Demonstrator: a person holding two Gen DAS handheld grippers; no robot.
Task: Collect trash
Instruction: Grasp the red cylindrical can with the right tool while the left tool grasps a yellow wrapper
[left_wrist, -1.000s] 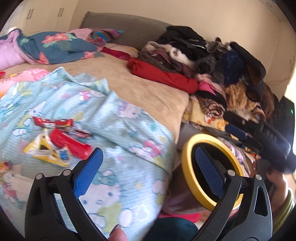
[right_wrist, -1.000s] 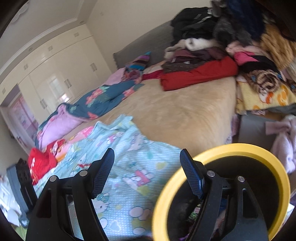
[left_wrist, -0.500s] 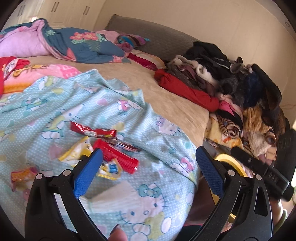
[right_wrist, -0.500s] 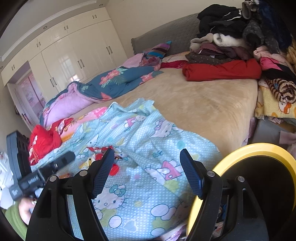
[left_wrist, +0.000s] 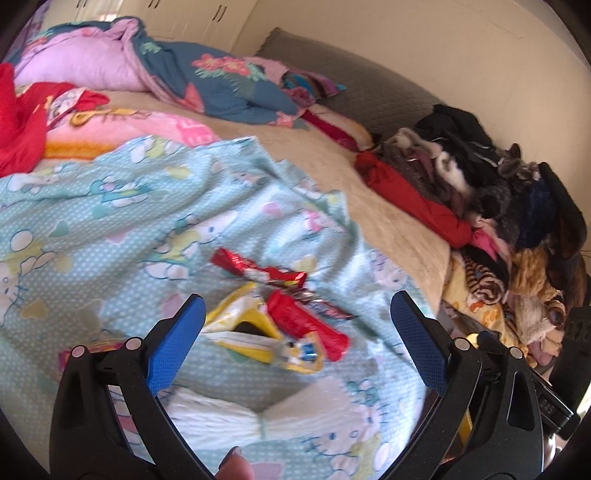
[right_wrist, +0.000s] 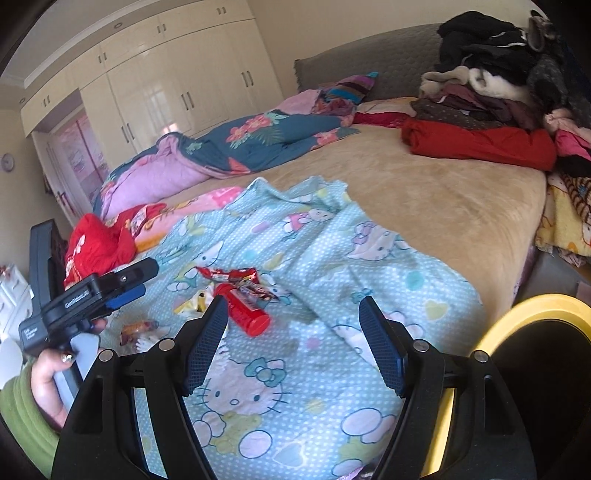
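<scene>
Trash lies on the light blue Hello Kitty blanket: a red tube, a red candy wrapper, a yellow wrapper and a small pink wrapper at the left finger. My left gripper is open and empty, just above the yellow wrapper and tube. In the right wrist view the red tube and wrappers lie ahead-left. My right gripper is open and empty, above the blanket. The yellow-rimmed bin sits at the right beside the bed. The left gripper shows at the left.
A pile of clothes and a red garment cover the bed's right side. A floral quilt and pink bedding lie at the back. White wardrobes stand behind. A white folded sheet lies near the left gripper.
My left gripper swung left from the bin toward the trash on the blanket. My right gripper turned left too; the bin slid to the right edge of its view.
</scene>
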